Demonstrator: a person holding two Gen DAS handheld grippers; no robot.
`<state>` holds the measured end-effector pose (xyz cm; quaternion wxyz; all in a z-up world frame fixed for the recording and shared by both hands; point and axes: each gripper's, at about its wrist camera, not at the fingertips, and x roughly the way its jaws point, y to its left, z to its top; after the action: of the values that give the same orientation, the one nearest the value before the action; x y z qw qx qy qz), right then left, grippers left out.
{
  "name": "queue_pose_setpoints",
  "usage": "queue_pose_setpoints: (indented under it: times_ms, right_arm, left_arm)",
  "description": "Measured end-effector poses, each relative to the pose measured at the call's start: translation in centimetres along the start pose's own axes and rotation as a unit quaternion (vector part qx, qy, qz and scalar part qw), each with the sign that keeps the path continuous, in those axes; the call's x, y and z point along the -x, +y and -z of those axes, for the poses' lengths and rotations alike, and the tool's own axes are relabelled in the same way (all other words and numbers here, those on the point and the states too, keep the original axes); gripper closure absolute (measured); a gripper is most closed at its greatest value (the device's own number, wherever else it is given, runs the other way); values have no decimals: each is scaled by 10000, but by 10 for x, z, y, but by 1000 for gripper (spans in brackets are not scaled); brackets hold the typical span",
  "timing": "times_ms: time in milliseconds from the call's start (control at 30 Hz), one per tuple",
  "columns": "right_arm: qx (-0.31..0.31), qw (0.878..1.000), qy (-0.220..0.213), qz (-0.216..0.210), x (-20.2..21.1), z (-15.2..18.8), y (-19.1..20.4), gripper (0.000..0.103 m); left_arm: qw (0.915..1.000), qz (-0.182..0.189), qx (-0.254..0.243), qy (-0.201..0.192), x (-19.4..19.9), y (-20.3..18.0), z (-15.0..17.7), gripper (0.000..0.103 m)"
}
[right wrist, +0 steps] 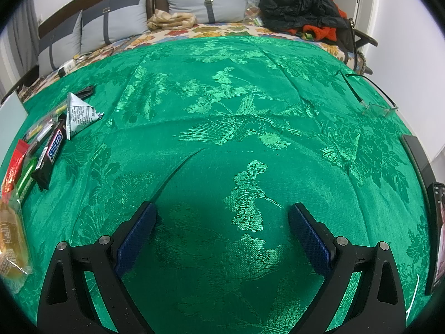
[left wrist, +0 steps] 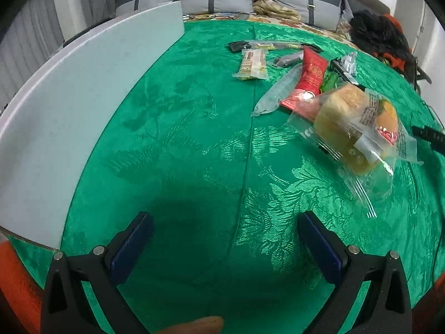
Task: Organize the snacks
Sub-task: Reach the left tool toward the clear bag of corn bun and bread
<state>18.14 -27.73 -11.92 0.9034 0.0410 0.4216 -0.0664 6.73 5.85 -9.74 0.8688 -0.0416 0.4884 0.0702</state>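
Nearest in each wrist view, both claws hang over the green cloth (right wrist: 222, 97) with nothing in them. The left gripper (left wrist: 225, 222) has its fingers spread wide, and so does the right gripper (right wrist: 222, 214); that looks like readiness for a first pick.

Beyond the left gripper, to its right, a wrapped bun (left wrist: 358, 128) lies closest, its clear packet tilted toward the pile. Just past it the snacks sit bunched together: a red packet (left wrist: 310, 76), a clear tube (left wrist: 278, 91), a pale bar (left wrist: 253, 65). The right view shows a Snickers bar (right wrist: 51, 154) and a silver pouch (right wrist: 79, 114) at its left edge. A white board (left wrist: 83, 105) stands left of the heap, probably the sorting spot.
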Motion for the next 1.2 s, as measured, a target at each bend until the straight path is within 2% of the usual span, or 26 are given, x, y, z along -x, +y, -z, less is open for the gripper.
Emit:
queue_pose_setpoints:
  times_ms: [267, 467, 1033, 1133, 1200]
  right_arm:
    - [0, 10000, 0, 0, 0, 0, 0, 4]
    - [-1, 10000, 0, 0, 0, 0, 0, 4]
    - [0, 10000, 1, 0, 0, 0, 0, 4]
    - [1, 10000, 1, 1, 0, 0, 0, 4]
    - [0, 10000, 1, 0, 0, 0, 0, 4]
  left_arm:
    - [10000, 18, -17, 28, -1, 0, -1, 0]
    - [9995, 123, -155, 231, -1, 2, -3, 0]
    - [9988, 289, -395, 41, 4, 5, 5, 0]
    - [9975, 443, -511, 201, 5, 3, 2, 0]
    - [9954, 758, -563, 189, 14, -1, -2, 1]
